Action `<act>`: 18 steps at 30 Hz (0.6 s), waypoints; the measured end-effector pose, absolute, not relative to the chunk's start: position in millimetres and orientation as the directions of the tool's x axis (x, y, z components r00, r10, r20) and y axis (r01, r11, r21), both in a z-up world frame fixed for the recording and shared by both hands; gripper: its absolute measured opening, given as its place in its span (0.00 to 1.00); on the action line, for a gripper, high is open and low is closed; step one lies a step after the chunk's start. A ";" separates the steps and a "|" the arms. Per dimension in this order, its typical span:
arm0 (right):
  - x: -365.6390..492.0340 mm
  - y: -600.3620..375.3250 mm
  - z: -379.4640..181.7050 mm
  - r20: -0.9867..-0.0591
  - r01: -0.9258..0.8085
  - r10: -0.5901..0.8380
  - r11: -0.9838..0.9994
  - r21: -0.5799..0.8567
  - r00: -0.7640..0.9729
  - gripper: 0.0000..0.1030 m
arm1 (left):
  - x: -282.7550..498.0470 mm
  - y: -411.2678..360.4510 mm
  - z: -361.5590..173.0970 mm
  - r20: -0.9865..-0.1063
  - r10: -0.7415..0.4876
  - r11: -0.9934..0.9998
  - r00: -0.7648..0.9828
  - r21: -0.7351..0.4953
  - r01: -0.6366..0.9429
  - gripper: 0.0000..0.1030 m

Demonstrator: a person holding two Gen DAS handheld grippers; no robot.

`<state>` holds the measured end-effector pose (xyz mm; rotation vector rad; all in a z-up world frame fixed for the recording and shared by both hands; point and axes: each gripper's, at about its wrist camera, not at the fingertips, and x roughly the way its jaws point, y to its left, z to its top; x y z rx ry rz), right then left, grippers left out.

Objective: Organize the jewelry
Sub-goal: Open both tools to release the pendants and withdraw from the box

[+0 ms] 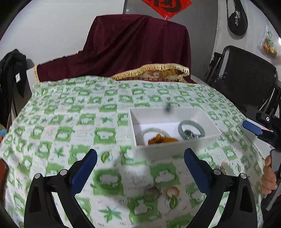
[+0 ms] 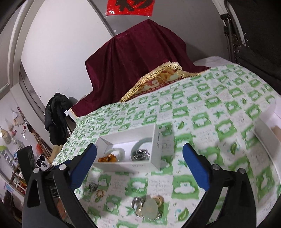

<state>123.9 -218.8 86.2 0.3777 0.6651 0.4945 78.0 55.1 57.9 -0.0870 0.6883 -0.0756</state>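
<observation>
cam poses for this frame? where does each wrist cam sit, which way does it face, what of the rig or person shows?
Left wrist: rides the left gripper, low over the green-and-white patterned tablecloth, facing the open white cardboard box; its blue-padded fingers are spread, the right gripper and a hand show at right.
Right wrist: rides the right gripper, fingers spread, angled left toward the box; loose ring pile below.
Shared: box, tablecloth, dark red velvet drape.

A green-and-white checked tablecloth (image 1: 73,122) covers the table. At its far edge, a maroon velvet cloth (image 1: 137,47) with gold fringe drapes over a bulky shape. A black folding chair (image 1: 245,75) stands right of the tablecloth, a black jacket (image 1: 12,70) hangs left, and a red paper sign (image 2: 130,7) hangs on the wall above.
</observation>
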 end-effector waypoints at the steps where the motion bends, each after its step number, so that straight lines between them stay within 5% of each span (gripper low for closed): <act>1: 119.4 -220.6 84.5 -0.492 -0.308 0.540 0.824 0.476 0.682 0.93 | 76.1 55.4 55.6 -0.634 -0.103 0.993 0.766 -0.111 0.042 0.97; 10: 82.9 -217.3 70.2 -0.559 -0.348 0.490 0.871 0.346 0.670 0.92 | 54.4 53.0 37.8 -0.676 -0.100 0.993 0.730 -0.118 0.026 0.97; 18: 67.2 -209.4 52.2 -0.639 -0.381 0.443 0.892 0.243 0.629 0.58 | 46.9 67.6 32.3 -0.691 -0.094 0.986 0.716 -0.164 -0.029 0.97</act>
